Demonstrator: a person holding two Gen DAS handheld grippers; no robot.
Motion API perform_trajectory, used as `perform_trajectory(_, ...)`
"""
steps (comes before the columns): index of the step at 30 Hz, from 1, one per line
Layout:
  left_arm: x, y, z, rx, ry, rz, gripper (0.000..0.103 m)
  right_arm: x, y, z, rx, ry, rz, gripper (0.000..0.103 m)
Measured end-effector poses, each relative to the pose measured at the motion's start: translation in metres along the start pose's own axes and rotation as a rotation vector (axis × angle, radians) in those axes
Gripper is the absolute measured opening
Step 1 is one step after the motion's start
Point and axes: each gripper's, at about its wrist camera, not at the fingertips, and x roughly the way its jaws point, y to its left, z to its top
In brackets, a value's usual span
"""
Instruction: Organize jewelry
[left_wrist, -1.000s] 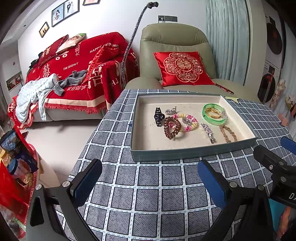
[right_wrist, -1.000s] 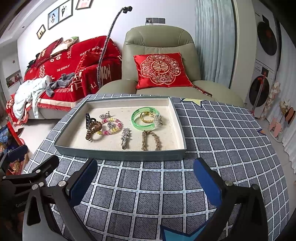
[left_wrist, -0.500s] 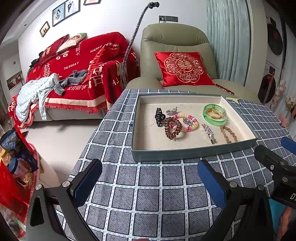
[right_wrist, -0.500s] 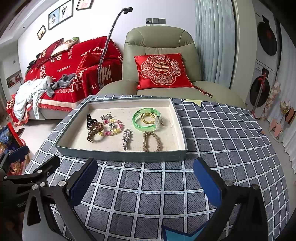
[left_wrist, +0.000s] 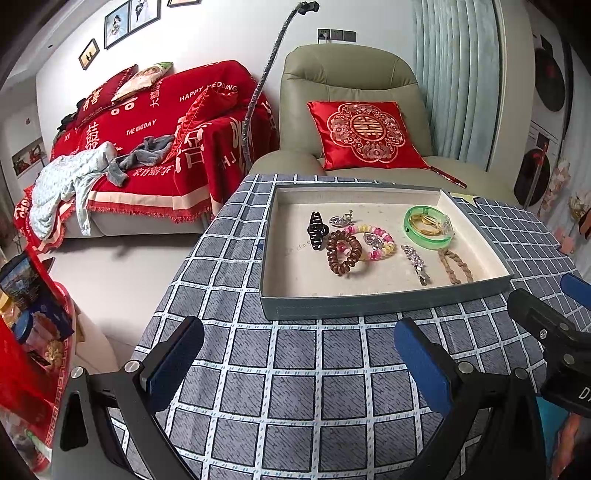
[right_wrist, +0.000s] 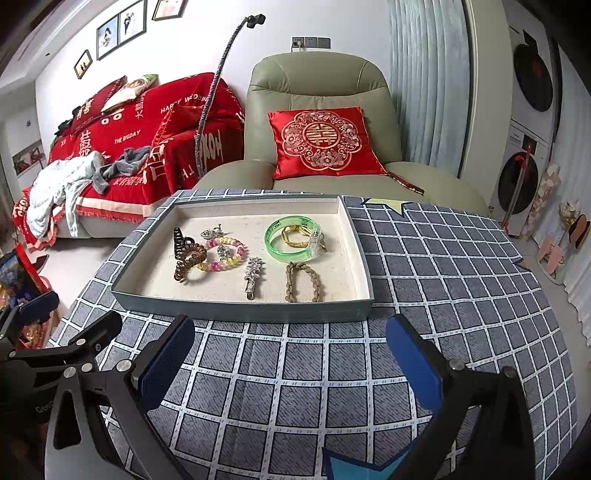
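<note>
On the checked cloth (right_wrist: 306, 369): jewelry all gathered inside grey tray (right_wrist: 236, 308), bangle (right_wrist: 291, 240) beside hair ties. Left gripper (left_wrist: 299, 365) and right gripper (right_wrist: 291, 354) hovering short, jaws wide, nothing held.

Woven checked cloth over the surface (right_wrist: 424, 258), matt felt-like lining in the tray (right_wrist: 236, 221), glossy translucent green plastic bangle (right_wrist: 291, 240), shiny silvery metal hair clip (right_wrist: 253, 275), braided cord bracelet (right_wrist: 303, 281).

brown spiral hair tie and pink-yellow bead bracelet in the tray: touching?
Touching. In the left wrist view the brown spiral hair tie overlaps the pink-yellow bead bracelet, no gap; right wrist view agrees.
</note>
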Motion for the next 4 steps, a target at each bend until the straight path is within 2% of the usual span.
perform_trajectory(4, -0.0004, -0.0016, 0.0001, 0.009, -0.005, -0.009, 0.103, -0.0006, -0.0005, 0.0009, 0.003, 0.0, 0.0, 0.103)
